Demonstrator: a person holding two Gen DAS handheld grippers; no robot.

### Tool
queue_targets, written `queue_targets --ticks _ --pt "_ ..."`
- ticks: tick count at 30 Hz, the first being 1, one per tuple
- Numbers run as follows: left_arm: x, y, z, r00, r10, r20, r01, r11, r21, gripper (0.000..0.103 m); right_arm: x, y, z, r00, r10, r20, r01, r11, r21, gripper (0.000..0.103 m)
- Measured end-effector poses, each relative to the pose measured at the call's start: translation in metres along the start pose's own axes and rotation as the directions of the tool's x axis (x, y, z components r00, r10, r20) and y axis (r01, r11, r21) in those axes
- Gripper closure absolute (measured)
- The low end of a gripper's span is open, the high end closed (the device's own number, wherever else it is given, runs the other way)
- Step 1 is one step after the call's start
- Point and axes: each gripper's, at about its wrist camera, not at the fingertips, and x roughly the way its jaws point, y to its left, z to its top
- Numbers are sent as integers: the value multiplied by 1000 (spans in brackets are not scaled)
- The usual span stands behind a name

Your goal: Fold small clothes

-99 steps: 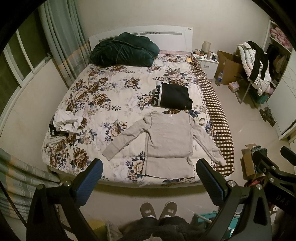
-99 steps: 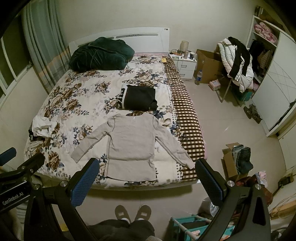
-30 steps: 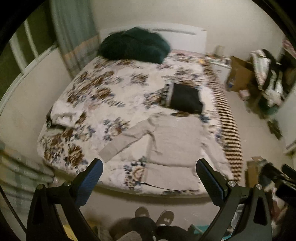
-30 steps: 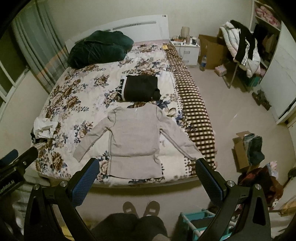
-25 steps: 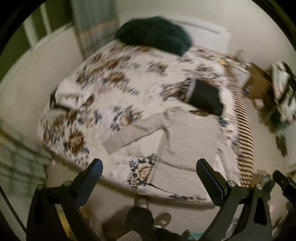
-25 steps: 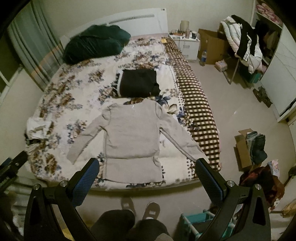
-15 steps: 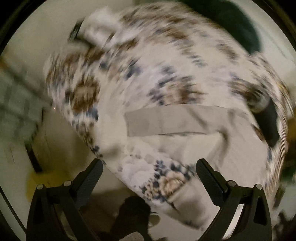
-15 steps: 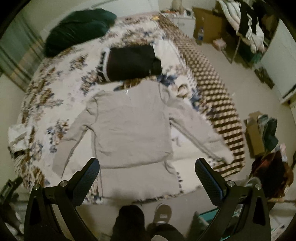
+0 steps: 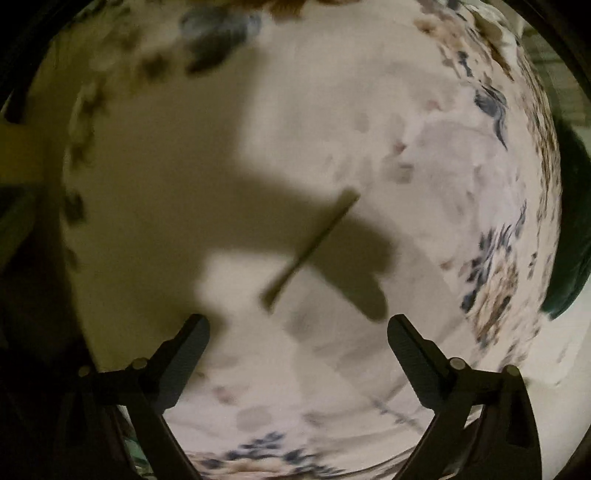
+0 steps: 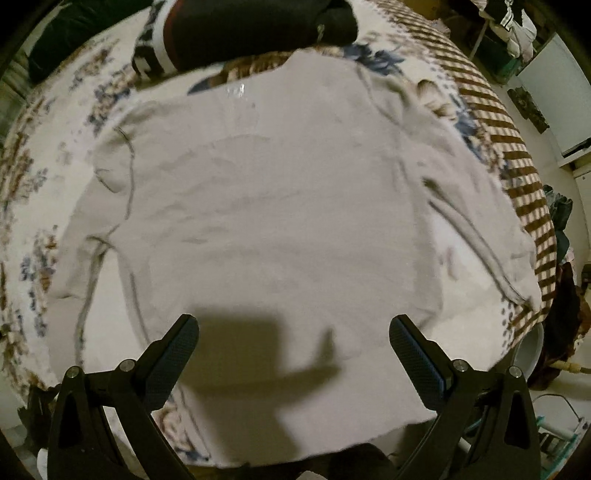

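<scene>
The grey long-sleeved top (image 10: 280,206) lies spread flat, front down or up I cannot tell, on the flowered bedspread (image 10: 33,177) near the foot of the bed, its neckline pointing toward the headboard and its hem at the bed's near edge; both sleeves are stretched out and angled down, the one on the right ending close to the brown checked blanket (image 10: 517,173) that runs along that side of the bed; just beyond the collar sits a folded black garment with white lettering (image 10: 243,33), close to the top though I cannot say whether they touch; the right hand-held gripper (image 10: 294,332) hovers low over the lower part of the top with its fingers spread wide and nothing between them, and its shadow falls dark across the hem; the left hand-held gripper (image 9: 298,332) is likewise spread wide and empty, held close above pale fabric; that view is blurred, so I cannot tell for certain whether the pale band (image 9: 369,347) passing under the fingers is the sleeve; a thin diagonal edge (image 9: 310,247) shows in the middle of it, crossed by a broad shadow; a dark green bundle (image 9: 572,229) sits at the right rim of that view.
</scene>
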Motion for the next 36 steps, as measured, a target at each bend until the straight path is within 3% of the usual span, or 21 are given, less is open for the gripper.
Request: queue_targets --ticks 3,5,6,7,8,9,12,15,21,27,29,31,33,35,36 --pt "2 -11 -8 998 -53 14 53 998 -14 8 15 6 2 1000 -13 -19 13 1000 13 0" --pt "3 -21 -12 996 -65 53 66 998 -20 16 20 6 3 999 -14 -29 14 1000 27 0" --pt "3 -23 -11 995 -66 79 68 997 -24 30 22 7 3 999 -12 -33 13 999 35 0" --pt "1 -27 -13 992 -62 108 65 998 -25 58 24 8 3 999 -11 -33 13 999 41 0" --pt "0 -27 -12 989 -76 125 79 997 -25 76 25 9 4 999 -14 -34 15 999 42 0" --pt "-2 -32 -11 985 -111 134 114 993 -16 89 26 11 4 999 -18 -33 19 999 42 0" --pt "-9 -41 -8 979 -109 171 107 994 21 91 28 10 6 999 -22 -31 24 999 48 0" --pt "-26 -57 -6 970 -124 211 99 988 122 92 28 5 8 1000 -17 -22 18 998 57 0" --pt "-64 -92 -9 930 -184 319 69 937 341 92 31 -17 11 1000 11 -11 -10 995 100 0" --pt "-114 -149 -56 873 -303 382 21 806 592 92 29 -57 12 999 48 13 -49 987 153 0" --pt "-129 -181 -91 856 -365 367 8 719 695 92 27 -75 11 998 56 22 -59 983 171 0" --pt "-135 -206 -126 849 -414 330 11 638 770 92 26 -94 9 998 61 25 -65 979 191 0" --pt "-135 -232 -166 853 -452 260 37 550 834 92 25 -117 5 997 71 27 -75 973 217 0" --pt "-126 -257 -222 867 -469 169 61 437 898 92 24 -145 2 997 75 31 -81 967 242 0" --pt "-122 -263 -240 872 -470 138 71 399 914 92 25 -162 1 997 76 32 -81 962 259 0"
